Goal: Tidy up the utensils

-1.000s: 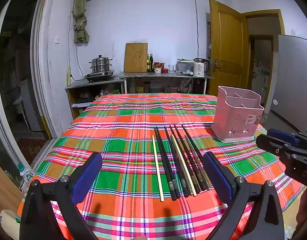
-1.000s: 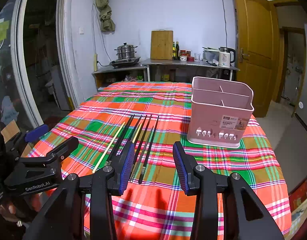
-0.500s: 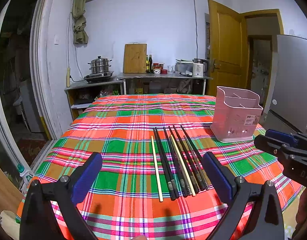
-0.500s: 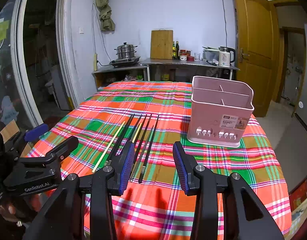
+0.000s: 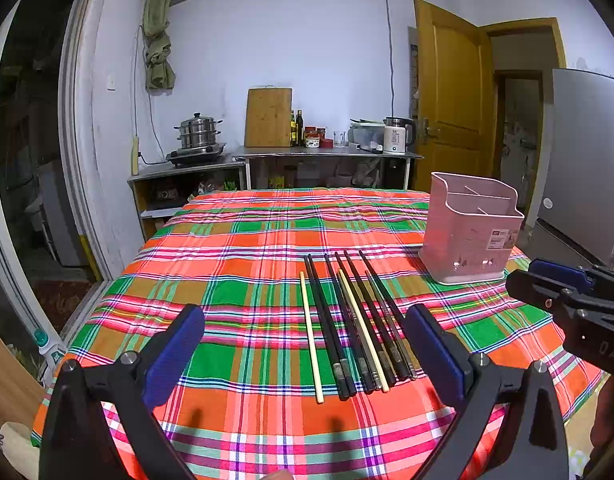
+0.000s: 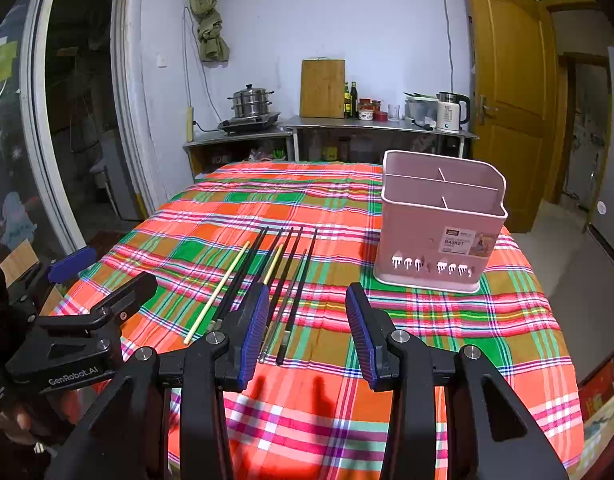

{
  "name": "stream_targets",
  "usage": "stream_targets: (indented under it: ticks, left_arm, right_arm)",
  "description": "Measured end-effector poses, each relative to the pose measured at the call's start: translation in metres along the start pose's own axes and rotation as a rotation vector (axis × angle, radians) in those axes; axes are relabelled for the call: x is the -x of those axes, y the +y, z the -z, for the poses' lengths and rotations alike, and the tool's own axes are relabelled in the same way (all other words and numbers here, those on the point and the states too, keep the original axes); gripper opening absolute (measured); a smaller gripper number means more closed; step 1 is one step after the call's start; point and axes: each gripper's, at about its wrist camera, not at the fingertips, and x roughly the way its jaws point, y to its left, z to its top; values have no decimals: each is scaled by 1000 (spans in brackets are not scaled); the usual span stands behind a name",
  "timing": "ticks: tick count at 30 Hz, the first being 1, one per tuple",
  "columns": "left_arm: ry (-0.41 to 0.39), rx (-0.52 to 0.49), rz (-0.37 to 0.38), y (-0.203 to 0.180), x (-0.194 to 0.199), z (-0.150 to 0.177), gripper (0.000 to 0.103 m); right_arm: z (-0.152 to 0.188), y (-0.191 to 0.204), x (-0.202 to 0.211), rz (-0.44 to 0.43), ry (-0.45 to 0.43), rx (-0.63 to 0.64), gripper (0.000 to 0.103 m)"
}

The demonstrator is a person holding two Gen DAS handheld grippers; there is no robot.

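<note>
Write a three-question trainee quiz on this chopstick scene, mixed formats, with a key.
1. True or false: the pink basket already holds chopsticks.
2. Multiple choice: the chopsticks lie (A) in a row on the tablecloth, (B) inside the basket, (C) on the floor.
3. Fill in: the left gripper and the right gripper are both ____.

Key: 1 false; 2 A; 3 open.

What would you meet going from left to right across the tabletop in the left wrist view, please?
Lone pale chopstick → bundle of dark chopsticks → pink utensil basket → right gripper at the table's right edge.
</note>
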Motion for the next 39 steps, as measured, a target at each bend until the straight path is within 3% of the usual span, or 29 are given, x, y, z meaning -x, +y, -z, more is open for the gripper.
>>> stream_targets:
  ticks: [30, 39]
  left_arm:
    - [9, -3, 8, -1, -3, 4, 102]
    - [63, 32, 37, 10, -22, 7, 102]
  right_arm:
    - [1, 0, -1, 2, 4, 0, 41]
    - [4, 0, -13, 7, 27, -4, 41]
